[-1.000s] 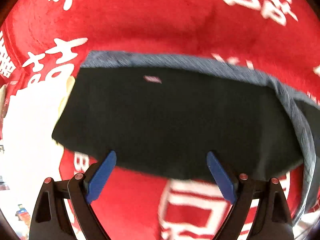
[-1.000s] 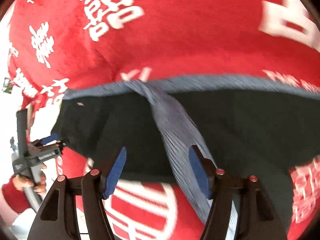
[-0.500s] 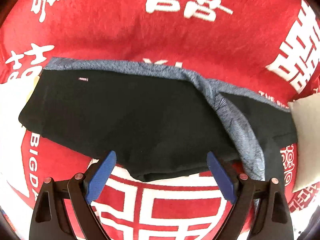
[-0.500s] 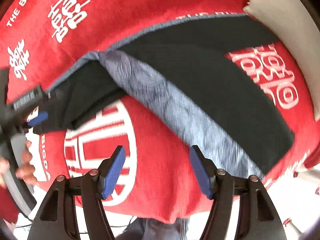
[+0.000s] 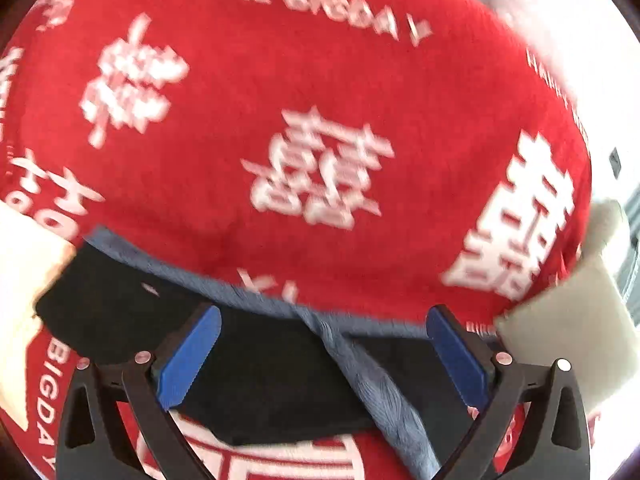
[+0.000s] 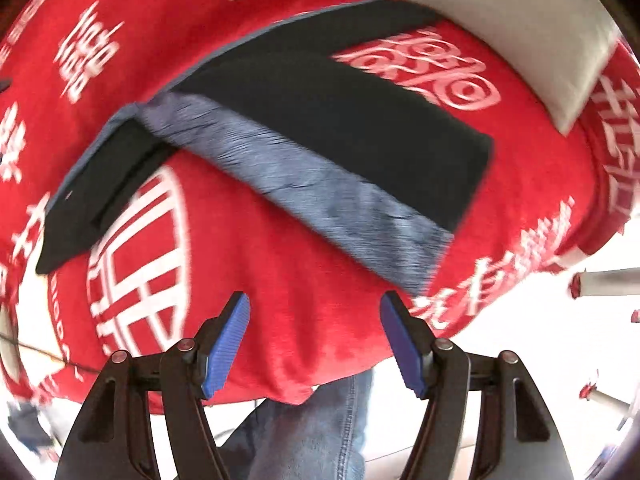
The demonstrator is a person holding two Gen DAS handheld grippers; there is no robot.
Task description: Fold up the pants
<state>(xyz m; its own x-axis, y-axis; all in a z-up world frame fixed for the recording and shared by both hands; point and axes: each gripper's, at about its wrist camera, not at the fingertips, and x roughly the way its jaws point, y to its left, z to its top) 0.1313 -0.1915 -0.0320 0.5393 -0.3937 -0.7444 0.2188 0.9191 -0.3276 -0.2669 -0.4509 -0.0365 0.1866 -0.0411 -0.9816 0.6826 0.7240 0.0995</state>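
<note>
Two hand-held grippers, both empty. Left hand-held gripper (image 5: pixel 320 360): jaws opening, nothing between them, black fabric pants with grey-blue side stripe (image 5: pixel 256 364) lying just ahead. Right hand-held gripper (image 6: pixel 316 340): jaws apart over red plush blanket with white lettering (image 6: pixel 280 280), pants (image 6: pixel 320 120) further ahead. We would pinch the leg hem squarely and fold without dragging.

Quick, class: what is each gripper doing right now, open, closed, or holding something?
Left gripper: jaws opening wide above the pants, gripping nothing.
Right gripper: open and empty over the red blanket.
</note>
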